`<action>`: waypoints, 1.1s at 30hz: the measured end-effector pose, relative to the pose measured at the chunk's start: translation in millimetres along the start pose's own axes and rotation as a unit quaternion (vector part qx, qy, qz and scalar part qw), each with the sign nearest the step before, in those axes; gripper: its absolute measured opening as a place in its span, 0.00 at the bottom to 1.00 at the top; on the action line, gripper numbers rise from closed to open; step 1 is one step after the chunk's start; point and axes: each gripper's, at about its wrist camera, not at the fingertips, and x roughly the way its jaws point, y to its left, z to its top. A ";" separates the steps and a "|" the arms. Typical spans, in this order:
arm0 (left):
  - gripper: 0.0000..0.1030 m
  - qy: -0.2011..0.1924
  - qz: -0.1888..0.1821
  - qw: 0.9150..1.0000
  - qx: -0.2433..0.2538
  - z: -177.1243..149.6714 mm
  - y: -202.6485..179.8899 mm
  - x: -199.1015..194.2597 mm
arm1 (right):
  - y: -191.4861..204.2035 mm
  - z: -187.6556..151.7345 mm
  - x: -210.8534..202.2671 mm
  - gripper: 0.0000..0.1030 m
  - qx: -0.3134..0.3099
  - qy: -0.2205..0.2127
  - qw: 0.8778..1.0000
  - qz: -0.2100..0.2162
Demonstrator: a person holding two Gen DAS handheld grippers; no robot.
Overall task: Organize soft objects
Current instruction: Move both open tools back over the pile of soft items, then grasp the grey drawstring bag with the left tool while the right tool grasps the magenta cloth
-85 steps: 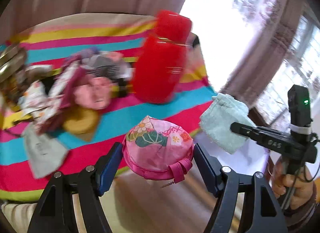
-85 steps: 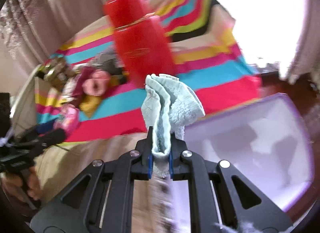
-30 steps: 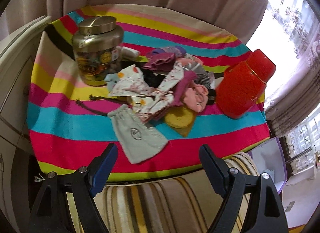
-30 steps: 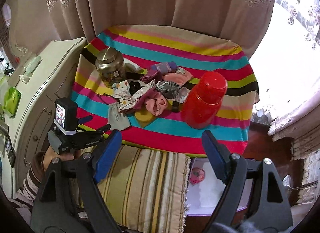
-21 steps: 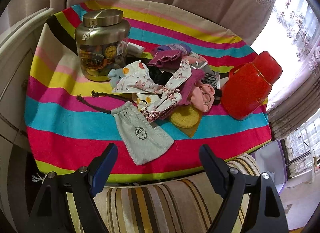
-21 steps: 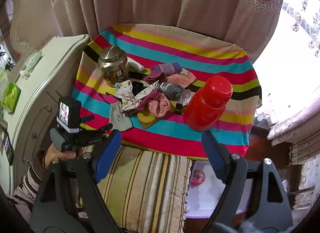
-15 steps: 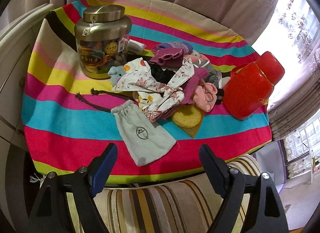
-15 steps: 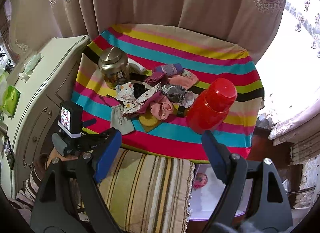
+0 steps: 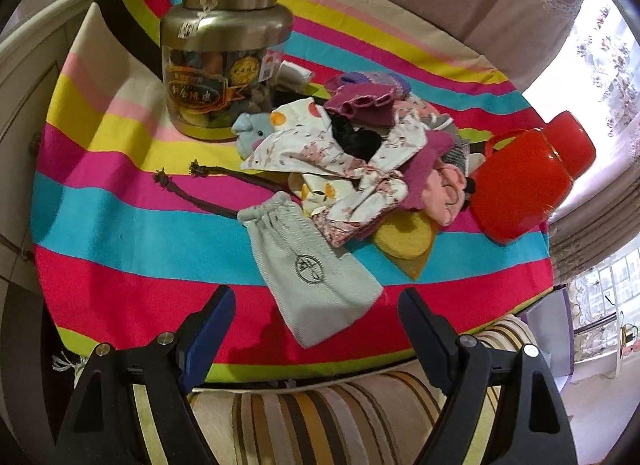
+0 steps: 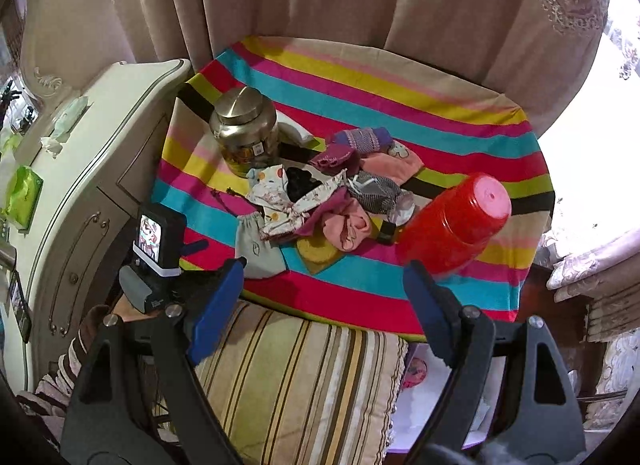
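Grey pouch (image 9: pixel 310 269) lies near tablecloth edge (image 9: pixel 280 363), seemingly unobstructed.

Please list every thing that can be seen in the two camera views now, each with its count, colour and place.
Tablecloth: one, striped multicolour, covering the table.
Jar: one, gold lid, back left of the table.
Red container: one, right side of the table.
Drawstring pouch: one, grey, near front edge.
Pile of soft items: one heap, mixed colours, table centre.
Cushion: one, striped beige, below the table's front edge.
White box: one, floor at right, pink item inside.
Cabinet: one, cream, left of table.
Left gripper: fingers open, empty.
Right gripper: fingers open, empty.
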 end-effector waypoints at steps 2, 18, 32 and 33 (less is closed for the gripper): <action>0.82 0.004 0.001 1.000 -0.002 2.2 2.6 5.9 | 2.0 5.2 8.6 0.82 0.004 0.007 1.000 0.006; 0.82 0.051 0.025 0.997 -0.045 10.9 31.8 76.7 | -47.2 -13.5 184.6 0.82 0.042 0.006 0.999 0.009; 0.29 0.027 0.063 0.997 0.047 8.7 -3.7 83.7 | -48.8 -49.8 269.3 0.82 0.137 -0.012 0.984 0.115; 0.21 0.025 0.056 0.997 0.040 8.4 -0.6 81.7 | -44.8 -49.4 271.3 0.82 0.137 -0.010 0.984 0.117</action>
